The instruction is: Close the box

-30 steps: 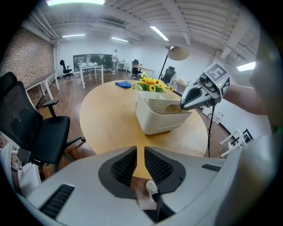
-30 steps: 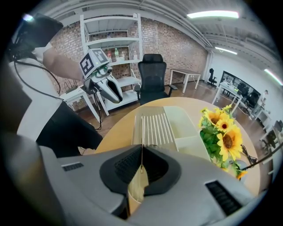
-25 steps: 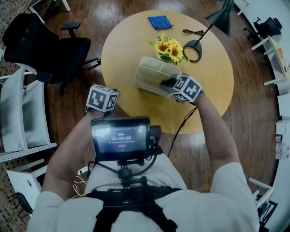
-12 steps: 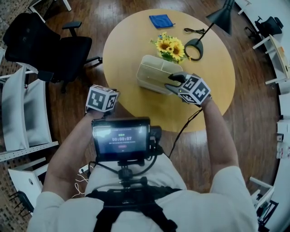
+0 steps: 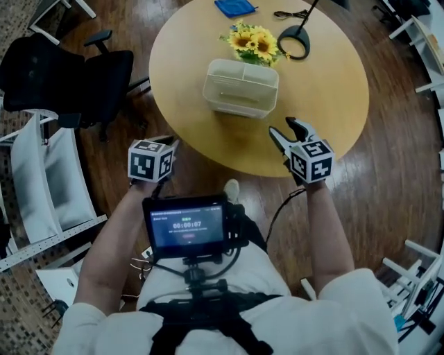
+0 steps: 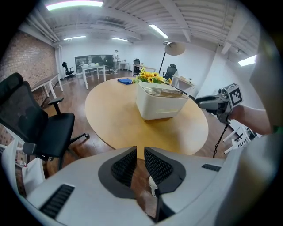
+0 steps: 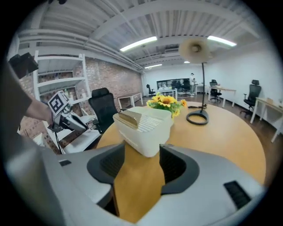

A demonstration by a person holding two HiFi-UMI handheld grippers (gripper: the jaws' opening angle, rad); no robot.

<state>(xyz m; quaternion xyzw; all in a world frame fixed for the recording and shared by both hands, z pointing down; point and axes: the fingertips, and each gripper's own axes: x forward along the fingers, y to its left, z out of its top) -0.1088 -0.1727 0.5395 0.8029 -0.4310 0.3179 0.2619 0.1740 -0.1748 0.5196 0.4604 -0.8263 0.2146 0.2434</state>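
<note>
The cream plastic box [image 5: 241, 87] stands on the round wooden table [image 5: 326, 83] with its lid down flat. My right gripper [image 5: 286, 132] hovers over the table's near edge, a short way back from the box. Its jaws are opening and nothing is between them. In the right gripper view the box [image 7: 143, 126] sits ahead of the parted fingers [image 7: 109, 165]. My left gripper [image 6: 140, 150] hangs off the table's near left side, over the floor, with its jaws together and nothing in them. Its marker cube [image 5: 149, 161] shows in the head view.
A bunch of sunflowers [image 5: 253, 41] stands just behind the box, with a black lamp base [image 5: 295, 43] beside it and a blue cloth [image 5: 234, 7] at the far edge. A black office chair [image 5: 69, 76] and white chairs [image 5: 41, 180] stand left of the table.
My right gripper has let go of the box's near right corner, drawn back toward the table's near edge and opened its jaws. The left gripper has stayed put.
</note>
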